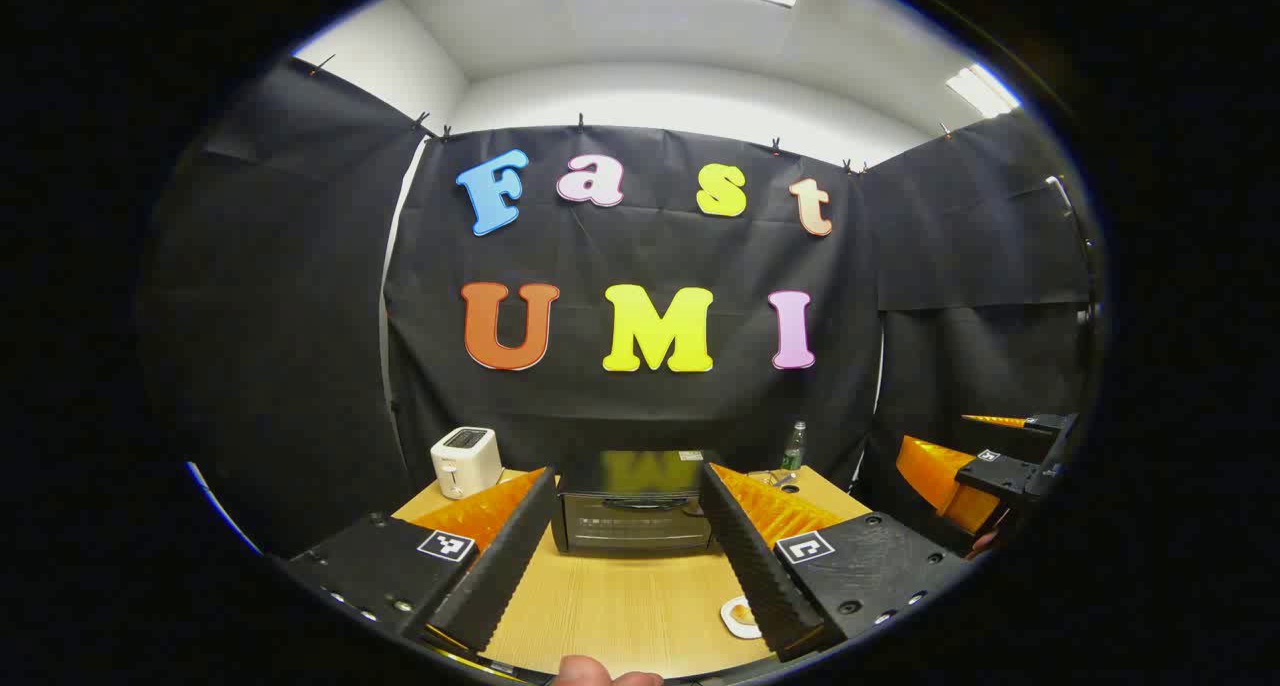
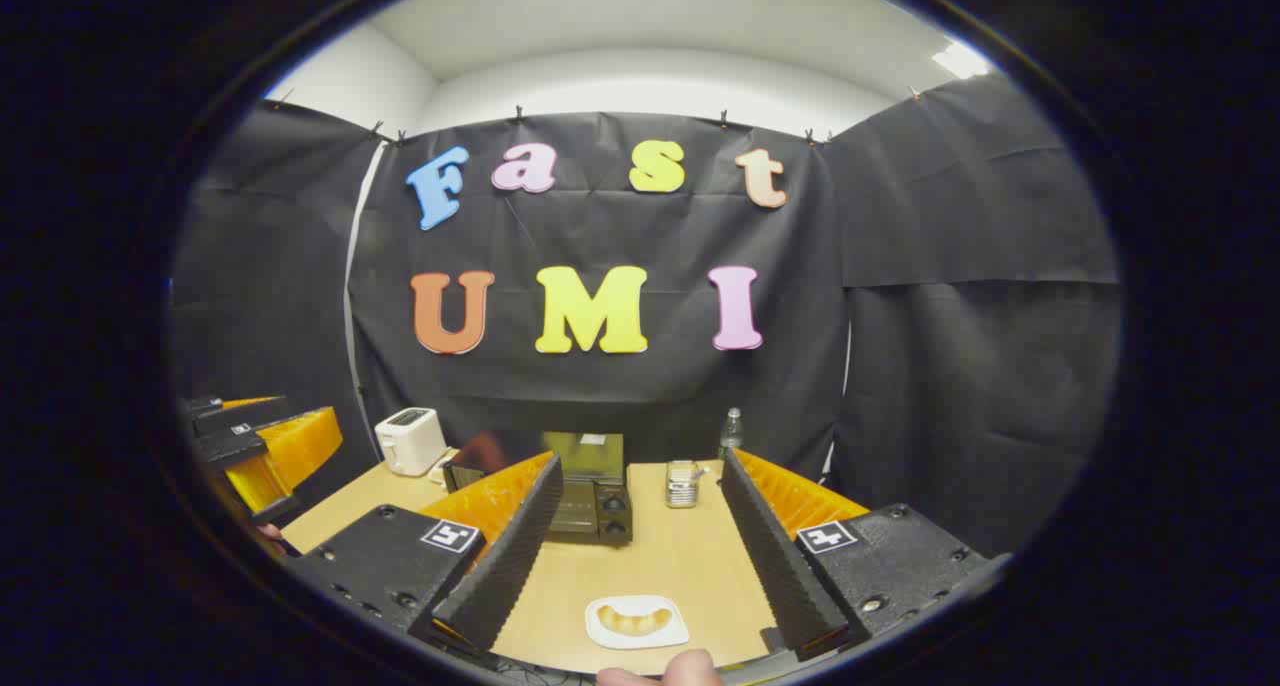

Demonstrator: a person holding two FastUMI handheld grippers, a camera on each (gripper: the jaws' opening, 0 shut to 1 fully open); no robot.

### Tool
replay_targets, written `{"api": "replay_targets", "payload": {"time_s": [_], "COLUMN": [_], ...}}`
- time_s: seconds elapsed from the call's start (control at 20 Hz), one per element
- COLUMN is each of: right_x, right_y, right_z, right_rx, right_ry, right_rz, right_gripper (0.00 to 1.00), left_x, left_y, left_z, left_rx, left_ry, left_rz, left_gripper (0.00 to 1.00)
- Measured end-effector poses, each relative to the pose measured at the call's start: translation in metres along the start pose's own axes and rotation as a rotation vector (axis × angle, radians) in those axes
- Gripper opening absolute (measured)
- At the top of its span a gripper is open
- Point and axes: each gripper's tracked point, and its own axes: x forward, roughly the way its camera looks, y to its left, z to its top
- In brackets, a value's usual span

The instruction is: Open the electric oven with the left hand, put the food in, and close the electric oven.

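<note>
I see the toaster oven [image 1: 634, 511] at lower centre of the left gripper view, door shut, its handle [image 1: 645, 503] running crosswise dead ahead of my spread left gripper [image 1: 628, 511]. The croissant [image 2: 633, 620] lies bottom centre between my spread right gripper [image 2: 638, 501] fingers.

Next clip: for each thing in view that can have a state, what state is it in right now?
Electric oven: door shut, on the table.
Left tongs: open, empty, facing the oven.
Right tongs: open, empty, above the plate.
Bread: lying on the white plate, untouched.
Toaster: upright, slots empty.
Bottle: upright, capped.
</note>
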Motion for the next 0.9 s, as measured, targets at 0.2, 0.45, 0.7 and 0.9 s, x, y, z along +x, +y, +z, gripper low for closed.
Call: {"api": "replay_targets", "payload": {"time_s": [0.2,0.45,0.7,0.9], "right_x": [0.002,0.002,0.004,0.007], "right_y": [0.004,0.0,-0.007,-0.006], "right_z": [0.001,-0.001,-0.004,-0.005], "right_rx": [0.001,-0.003,0.005,0.01], "right_ry": [-0.003,0.004,0.007,0.014], "right_rz": [0.018,0.019,0.003,0.007], "right_gripper": [1.0,1.0,1.0,1.0], "left_x": [-0.004,-0.002,0.002,0.004], "left_y": [-0.001,-0.008,-0.009,-0.011], "left_z": [-0.005,-0.009,-0.009,-0.009], "left_rx": [-0.013,-0.013,0.006,0.0], "left_ry": [0.01,0.018,0.017,0.022], "left_rz": [0.009,-0.001,-0.012,-0.01], "left_gripper": [0.94,0.94,0.94,0.94]}}
